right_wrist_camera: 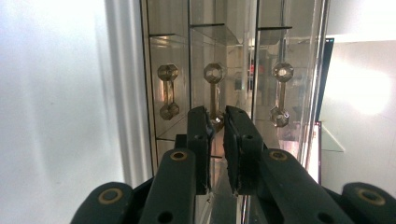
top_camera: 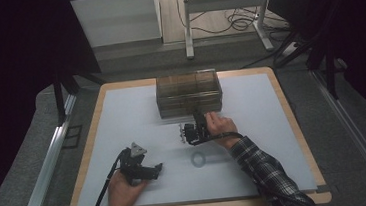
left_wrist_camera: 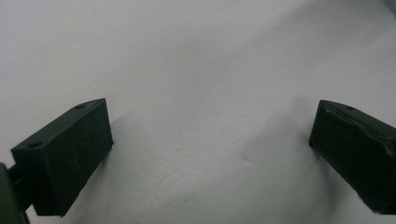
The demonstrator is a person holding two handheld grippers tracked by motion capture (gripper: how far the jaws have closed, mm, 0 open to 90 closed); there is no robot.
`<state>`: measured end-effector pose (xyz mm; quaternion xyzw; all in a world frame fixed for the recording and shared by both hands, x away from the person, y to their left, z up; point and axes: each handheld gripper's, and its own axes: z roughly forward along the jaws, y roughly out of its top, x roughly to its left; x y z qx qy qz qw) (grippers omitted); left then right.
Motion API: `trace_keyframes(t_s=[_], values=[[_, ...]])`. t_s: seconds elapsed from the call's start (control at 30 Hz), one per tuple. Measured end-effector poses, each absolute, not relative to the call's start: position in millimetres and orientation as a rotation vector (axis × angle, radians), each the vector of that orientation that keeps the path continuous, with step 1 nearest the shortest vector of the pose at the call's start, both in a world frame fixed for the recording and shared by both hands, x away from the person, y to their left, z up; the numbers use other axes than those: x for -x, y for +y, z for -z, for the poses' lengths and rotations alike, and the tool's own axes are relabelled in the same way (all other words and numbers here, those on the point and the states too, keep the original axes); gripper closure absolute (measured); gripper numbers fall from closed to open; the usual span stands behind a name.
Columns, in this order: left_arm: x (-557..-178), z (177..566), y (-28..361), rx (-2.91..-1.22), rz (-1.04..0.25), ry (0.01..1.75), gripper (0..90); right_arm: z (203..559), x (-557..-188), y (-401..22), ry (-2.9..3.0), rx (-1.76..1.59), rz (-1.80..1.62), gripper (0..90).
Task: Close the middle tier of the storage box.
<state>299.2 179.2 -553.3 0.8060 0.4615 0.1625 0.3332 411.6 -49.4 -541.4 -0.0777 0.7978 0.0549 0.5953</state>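
Table (top_camera: 284, 139) with a pale grey-white top and light wooden rim, bearing all items listed. Drawer cabinet (top_camera: 188, 93), clear smoky plastic, stands at the far middle of the table, its drawer fronts facing the person; no brand, label or writing can be read on it or anywhere else. Right gripper (top_camera: 196, 123), held in the person's right hand (top_camera: 220, 126), is turned on its side just in front of the cabinet's near face. Left gripper (top_camera: 157, 169), in the left hand (top_camera: 123, 188), lies low at the near left of the table, well apart from the cabinet; in the left gripper view its two black jaws stand wide apart over bare tabletop with nothing between them. Ring-shaped mark or small ring (top_camera: 198, 159) lies on the table between the two grippers; too faint to tell which. Drawer handles: three faceted dumbbell-shaped pulls in the right gripper view, the middle handle (right_wrist_camera: 214, 88) running down into the narrow gap between the right fingertips (right_wrist_camera: 200, 122), which are drawn close together and clamp its lower knob; the two outer pulls stand free on either side.
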Motion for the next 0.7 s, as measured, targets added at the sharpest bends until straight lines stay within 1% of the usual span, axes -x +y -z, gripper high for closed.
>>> trace_keyframes(t_s=[0.7], values=[[-299.2, 553.3, 179.2, -2.105, -0.424, 1.205, 0.0, 541.7, -404.5, -52.2, 1.864, 0.192, -0.138, 79.2]])
